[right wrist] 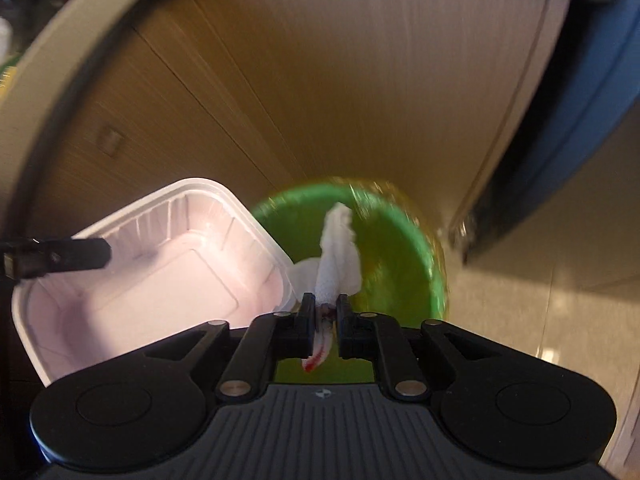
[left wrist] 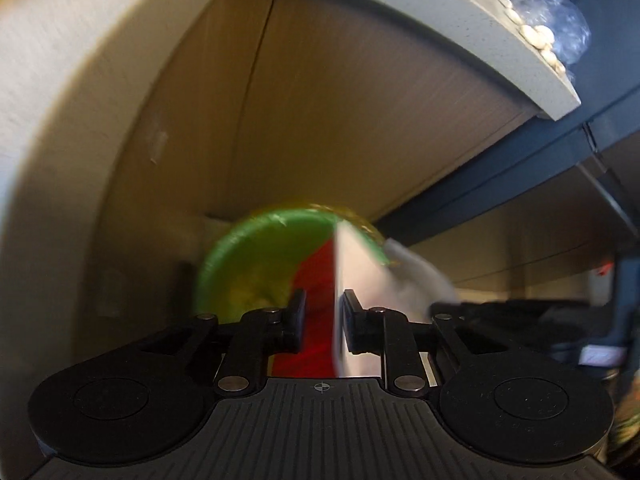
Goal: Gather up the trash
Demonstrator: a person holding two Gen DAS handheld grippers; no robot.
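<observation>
My left gripper (left wrist: 323, 303) is shut on the edge of a white plastic food tray (left wrist: 354, 280) with a red underside, held above a green bin (left wrist: 256, 260) lined with a yellow bag. The tray also shows in the right wrist view (right wrist: 160, 272), its open side facing me, with a left finger (right wrist: 64, 258) on its rim. My right gripper (right wrist: 323, 306) is shut on a crumpled white napkin (right wrist: 336, 256) with a red stain, held over the same green bin (right wrist: 392, 248). The napkin also shows in the left wrist view (left wrist: 420, 276).
Wooden cabinet doors (left wrist: 340, 120) rise behind the bin. A grey countertop (left wrist: 460, 20) overhangs above, with a clear bag of pale nuts (left wrist: 552, 20) on it. A dark blue panel (right wrist: 580, 120) stands to the right. Pale floor (right wrist: 520, 300) lies beside the bin.
</observation>
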